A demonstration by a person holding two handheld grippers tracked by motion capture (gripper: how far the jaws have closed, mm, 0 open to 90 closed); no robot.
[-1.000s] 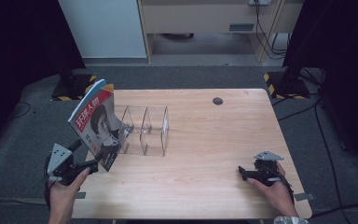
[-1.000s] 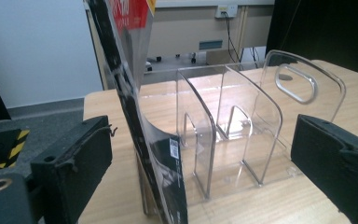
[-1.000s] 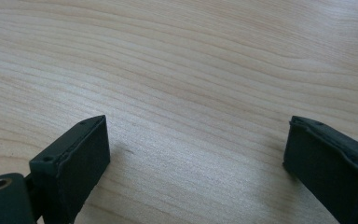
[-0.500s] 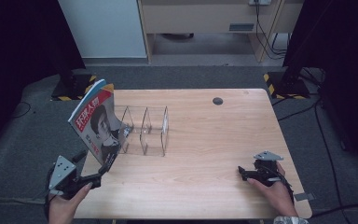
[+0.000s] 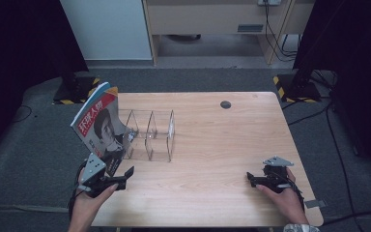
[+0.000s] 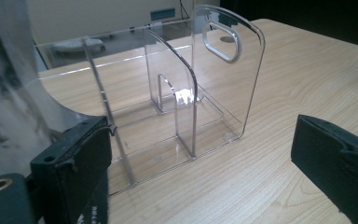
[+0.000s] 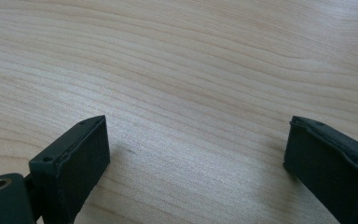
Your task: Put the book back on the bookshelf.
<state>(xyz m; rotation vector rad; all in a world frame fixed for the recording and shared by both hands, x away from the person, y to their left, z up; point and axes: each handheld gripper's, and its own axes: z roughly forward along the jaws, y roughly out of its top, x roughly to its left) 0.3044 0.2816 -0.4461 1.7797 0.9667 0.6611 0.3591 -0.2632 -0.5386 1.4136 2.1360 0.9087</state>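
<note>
A magazine [image 5: 98, 124] with a red-and-white cover and a portrait stands tilted in the left end slot of a clear acrylic rack [image 5: 150, 136]. Its cover is a blurred grey patch [image 6: 9, 88] in the left gripper view, beside the rack's dividers [image 6: 186, 93]. My left gripper [image 5: 124, 177] hovers at the table's near left edge, just below the magazine's lower corner, open and holding nothing. Its jaws [image 6: 200, 140] stand wide apart and face the rack. My right gripper [image 5: 251, 180] rests near the front right, open, over bare wood [image 7: 196, 140].
The wooden table [image 5: 222, 145] has a round black cable hole [image 5: 225, 104] at the back. Black stands with hazard-striped bases [image 5: 294, 87] flank the table's far corners, and cables trail on the grey floor.
My left gripper drew back from the magazine's lower corner toward the near edge, then shifted right. The magazine stays leaning in the rack. The right gripper has not moved.
</note>
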